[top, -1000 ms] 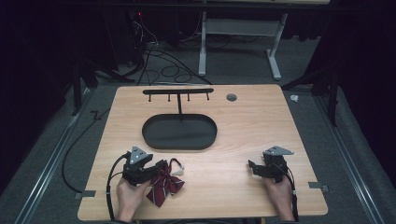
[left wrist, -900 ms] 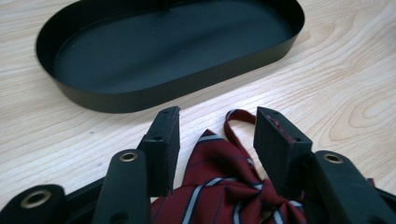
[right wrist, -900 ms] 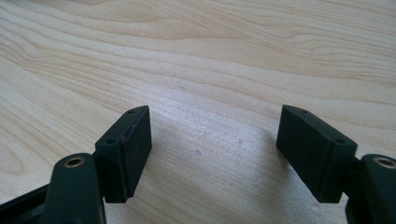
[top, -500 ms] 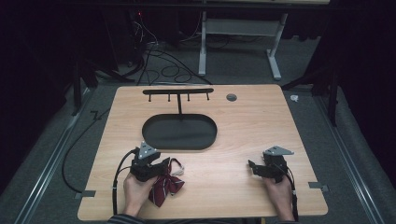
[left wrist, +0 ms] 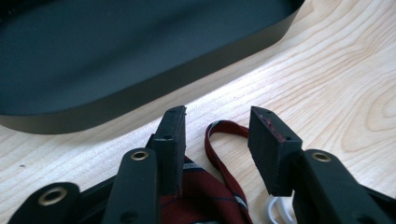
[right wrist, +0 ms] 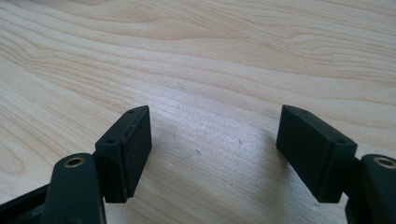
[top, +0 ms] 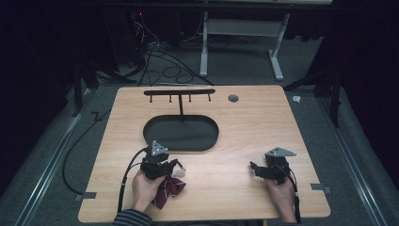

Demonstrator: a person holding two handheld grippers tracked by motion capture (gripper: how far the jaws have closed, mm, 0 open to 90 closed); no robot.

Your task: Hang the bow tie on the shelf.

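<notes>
A dark red striped cloth [left wrist: 201, 196] with a narrow looped band lies on the wooden table [top: 235, 127], directly under and between the fingers of the left gripper [left wrist: 217, 140]. Its jaws stand apart over the cloth, with the loop lying in the gap and not pinched. Something white [left wrist: 273, 207] lies just beside the cloth, by the finger on the right of the left gripper view. Ahead of those fingertips, near but apart, sits a black oval tray [top: 181, 134], and a black rack with hooks [top: 179, 93] rises from its far side. Well apart, the right gripper [right wrist: 215, 140] hovers low with its jaws wide open over bare wood.
</notes>
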